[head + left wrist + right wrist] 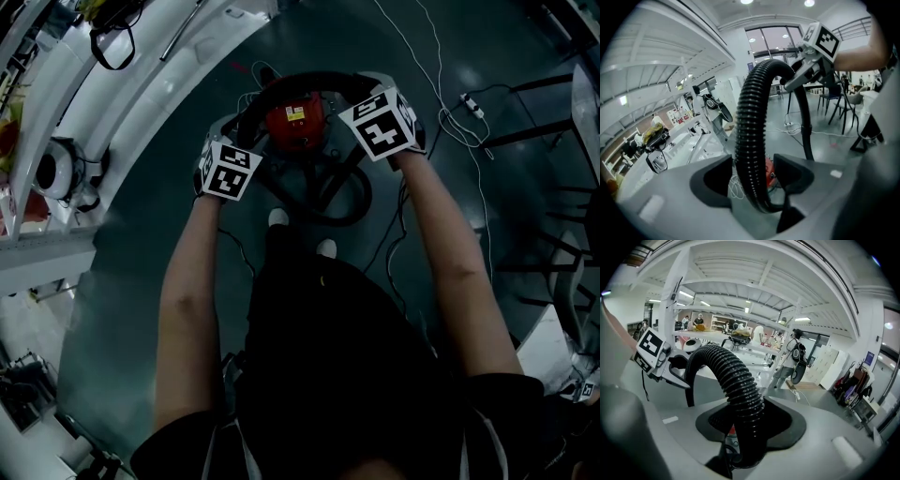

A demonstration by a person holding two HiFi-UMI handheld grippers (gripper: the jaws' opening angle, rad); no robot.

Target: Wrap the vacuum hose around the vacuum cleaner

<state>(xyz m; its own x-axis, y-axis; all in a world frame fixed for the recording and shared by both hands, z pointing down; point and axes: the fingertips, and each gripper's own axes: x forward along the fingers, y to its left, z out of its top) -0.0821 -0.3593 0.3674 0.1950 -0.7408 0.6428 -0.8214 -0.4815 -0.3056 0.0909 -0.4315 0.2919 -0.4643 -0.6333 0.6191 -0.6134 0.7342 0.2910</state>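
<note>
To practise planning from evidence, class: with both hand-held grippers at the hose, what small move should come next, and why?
Probably close the left hand-held gripper on the hose: it lies loose between those spread jaws, while the right hand-held gripper clamps it. Then the arc above the red vacuum cleaner can be laid round it.

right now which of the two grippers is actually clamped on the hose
The right gripper: its jaws press against the hose on both sides. The left gripper only straddles the hose, with gaps showing beside it.
</note>
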